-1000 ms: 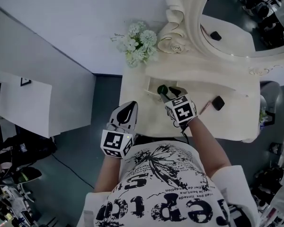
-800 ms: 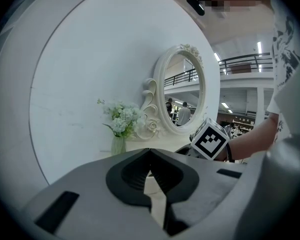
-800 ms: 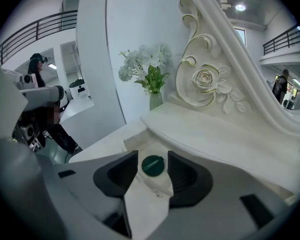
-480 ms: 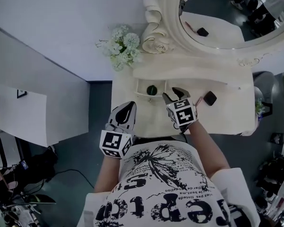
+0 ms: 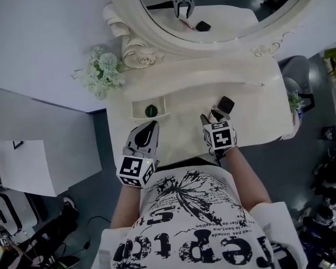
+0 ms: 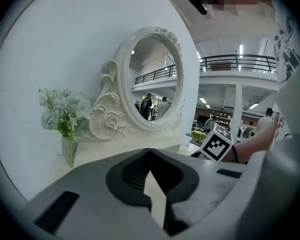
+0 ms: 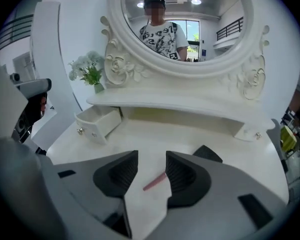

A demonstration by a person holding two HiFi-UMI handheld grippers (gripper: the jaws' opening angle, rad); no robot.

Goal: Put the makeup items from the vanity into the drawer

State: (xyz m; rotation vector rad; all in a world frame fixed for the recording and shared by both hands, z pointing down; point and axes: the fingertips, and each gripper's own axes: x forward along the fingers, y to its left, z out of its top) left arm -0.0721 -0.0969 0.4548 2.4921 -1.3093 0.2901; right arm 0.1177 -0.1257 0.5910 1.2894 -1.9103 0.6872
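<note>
White and ornate, the vanity (image 5: 252, 94) stands against a pale wall, with an oval mirror (image 5: 241, 7) above it and a vase of flowers (image 5: 102, 72) at its left end. We see the small drawer (image 7: 97, 124) pulled out at the left of the top. One dark green round item (image 5: 151, 111) already lies inside it, so we judge the task partly done. Two items are left on the tabletop: a slim pink stick (image 7: 155, 181) and a black case (image 7: 207, 153) just beyond it to the right. Our right gripper (image 7: 152, 161) hangs low over the stick with its jaws parted to a middling width. The stick shows in the gap between them, close to the right-hand jaw, and neither pad presses on it. Our left gripper (image 6: 150, 151) sits at the front edge near the drawer, its jaws together with nothing in them. By our reckoning the stick wants grasping next, then the case.
</note>
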